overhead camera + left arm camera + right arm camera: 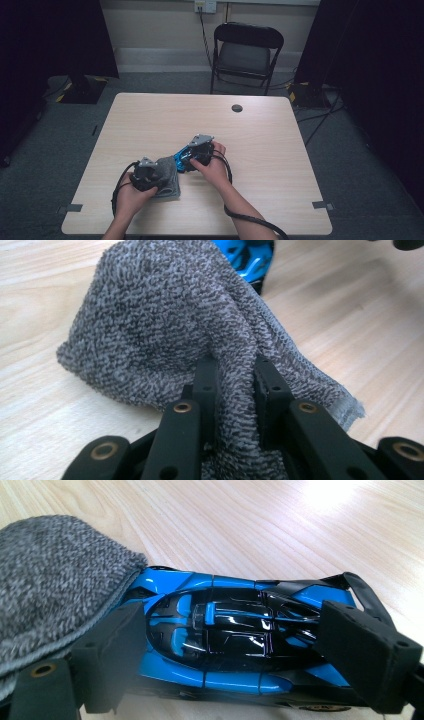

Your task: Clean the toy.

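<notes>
A grey knitted cloth [169, 176] lies bunched on the table beside a blue and black toy car [182, 159]. My left gripper [151, 173] is shut on the cloth [150, 325], with a fold pinched between its two black jaws [235, 382]. The car's blue nose [248, 257] peeks out behind the cloth. My right gripper [194, 154] is shut on the car [225, 635], one jaw at its nose and the other at its rear wing. The cloth [50, 585] touches and overlaps the car's front end.
The wooden table [150, 115] has a round dark cable hole [237, 108] near its far edge. A black folding chair [246, 52] stands behind the table. Cables trail from both grippers towards the near edge.
</notes>
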Available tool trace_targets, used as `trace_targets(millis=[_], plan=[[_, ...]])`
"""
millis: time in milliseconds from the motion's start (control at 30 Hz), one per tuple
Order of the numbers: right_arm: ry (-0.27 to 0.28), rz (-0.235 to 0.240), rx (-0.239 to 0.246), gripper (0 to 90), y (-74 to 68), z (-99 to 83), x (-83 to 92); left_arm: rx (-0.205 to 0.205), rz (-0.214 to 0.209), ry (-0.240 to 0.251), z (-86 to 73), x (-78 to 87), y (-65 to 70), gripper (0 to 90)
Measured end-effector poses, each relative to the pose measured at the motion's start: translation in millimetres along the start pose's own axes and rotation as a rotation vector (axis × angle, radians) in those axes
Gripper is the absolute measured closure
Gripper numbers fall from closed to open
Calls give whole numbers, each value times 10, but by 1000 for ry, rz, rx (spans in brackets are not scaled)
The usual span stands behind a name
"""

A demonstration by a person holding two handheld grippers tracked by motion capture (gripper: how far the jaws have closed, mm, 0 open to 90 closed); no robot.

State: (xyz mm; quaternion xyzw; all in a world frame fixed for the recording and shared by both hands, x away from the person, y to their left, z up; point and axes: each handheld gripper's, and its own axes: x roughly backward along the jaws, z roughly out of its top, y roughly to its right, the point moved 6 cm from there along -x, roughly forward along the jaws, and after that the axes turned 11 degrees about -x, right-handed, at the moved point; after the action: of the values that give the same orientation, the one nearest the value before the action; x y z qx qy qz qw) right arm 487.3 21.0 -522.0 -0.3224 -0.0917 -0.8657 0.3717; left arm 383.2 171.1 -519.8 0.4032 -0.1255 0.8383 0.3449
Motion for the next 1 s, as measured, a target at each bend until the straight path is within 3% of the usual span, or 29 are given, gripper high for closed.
trace_targets(millis=[367,633,933,1000], plan=[[3,-6,-3,123,1,1,-3,-13,-72,-6,42,-45,177,754],[2,-11,-8,124,10,4,-4,-33,-159,1,128,-110,363,755],[8,-11,-10,124,11,2,-5,-88,-178,27,128,-32,403,754],[11,-8,-13,124,11,-3,-3,-84,-186,35,135,-8,413,754]])
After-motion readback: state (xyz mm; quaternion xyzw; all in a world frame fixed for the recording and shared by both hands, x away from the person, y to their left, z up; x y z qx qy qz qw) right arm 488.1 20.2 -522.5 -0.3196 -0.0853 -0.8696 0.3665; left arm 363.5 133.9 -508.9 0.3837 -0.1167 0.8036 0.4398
